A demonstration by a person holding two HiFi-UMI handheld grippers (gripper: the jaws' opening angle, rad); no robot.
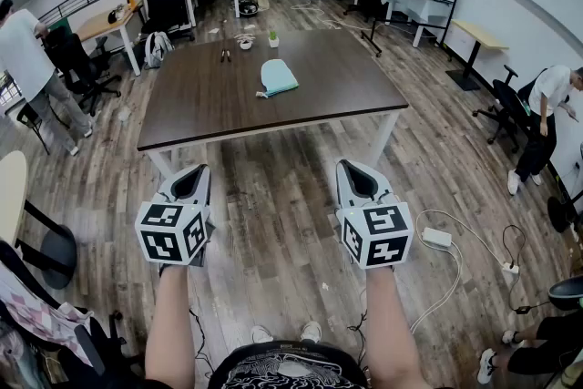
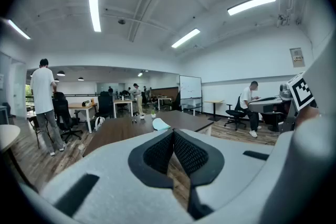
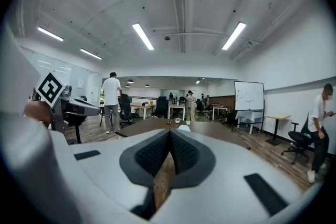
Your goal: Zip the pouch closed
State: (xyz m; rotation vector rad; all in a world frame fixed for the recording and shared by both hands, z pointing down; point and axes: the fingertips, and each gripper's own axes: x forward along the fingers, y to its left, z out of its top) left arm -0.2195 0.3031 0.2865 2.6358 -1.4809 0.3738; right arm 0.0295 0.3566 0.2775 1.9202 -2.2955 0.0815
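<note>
The left gripper [image 1: 189,185] and right gripper [image 1: 357,182] are clenched and empty, well short of the table's [image 1: 209,109] near edge. The pouch [image 1: 278,76] lies mid-table, ahead between them, marginally nearer the right gripper.

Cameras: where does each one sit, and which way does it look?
Head view: on the person's head, looking down at the table; forearms, left gripper and right gripper show.
Left gripper view: on the left gripper, facing the table; shut jaws show.
Right gripper view: on the right gripper, facing the table; shut jaws show.
Shared: all three see the pouch on the table.
</note>
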